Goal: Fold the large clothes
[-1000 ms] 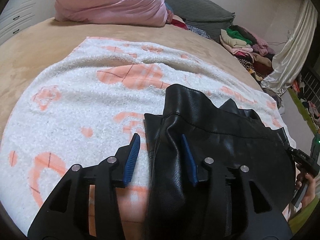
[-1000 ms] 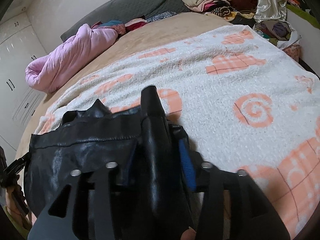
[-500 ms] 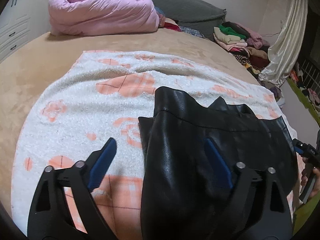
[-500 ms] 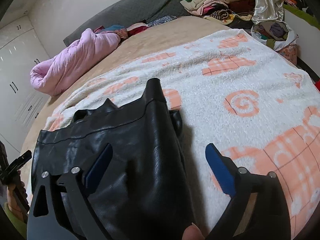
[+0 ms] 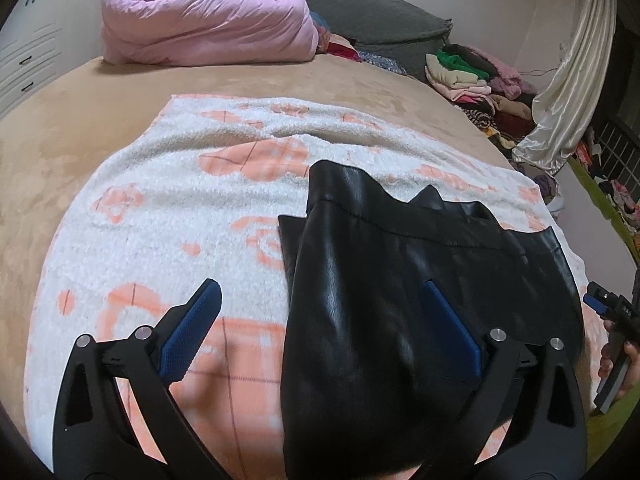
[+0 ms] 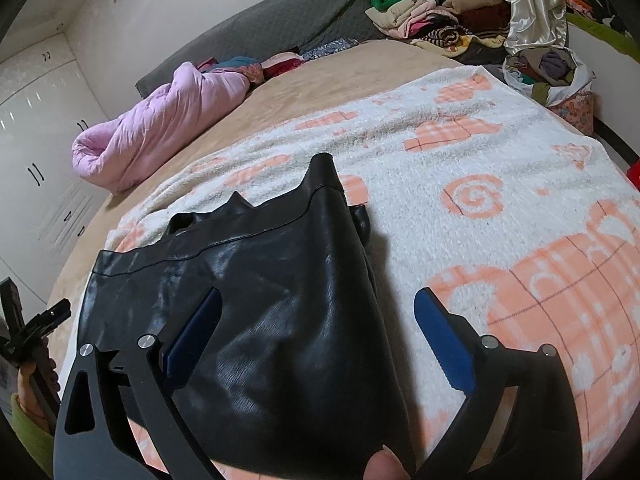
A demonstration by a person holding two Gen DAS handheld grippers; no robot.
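Observation:
A black leather garment [image 5: 400, 260] [image 6: 260, 264] lies folded on a white blanket with orange patterns [image 5: 180, 208] [image 6: 480, 160] spread over the bed. My left gripper [image 5: 320, 286] hovers over the garment's left edge. Its jaws are opening, and the leather lies loose between them without touching the blue pads [image 5: 192, 328]. My right gripper [image 6: 318, 292] stands wide open over the garment's right edge, its pads [image 6: 440, 336] clear of the leather. Each gripper also shows at the edge of the other's view, held in a hand.
A rolled pink duvet [image 5: 200, 28] [image 6: 160, 128] lies at the far end of the tan bed, against a grey headboard [image 5: 360, 16]. A pile of clothes [image 5: 472, 76] [image 6: 432, 20] and a full bag [image 6: 552, 76] sit beyond the far right corner.
Both grippers were shut on bunched folds of the leather garment. They have let go, opened wide and drawn back and up. The garment now lies flatter on the blanket.

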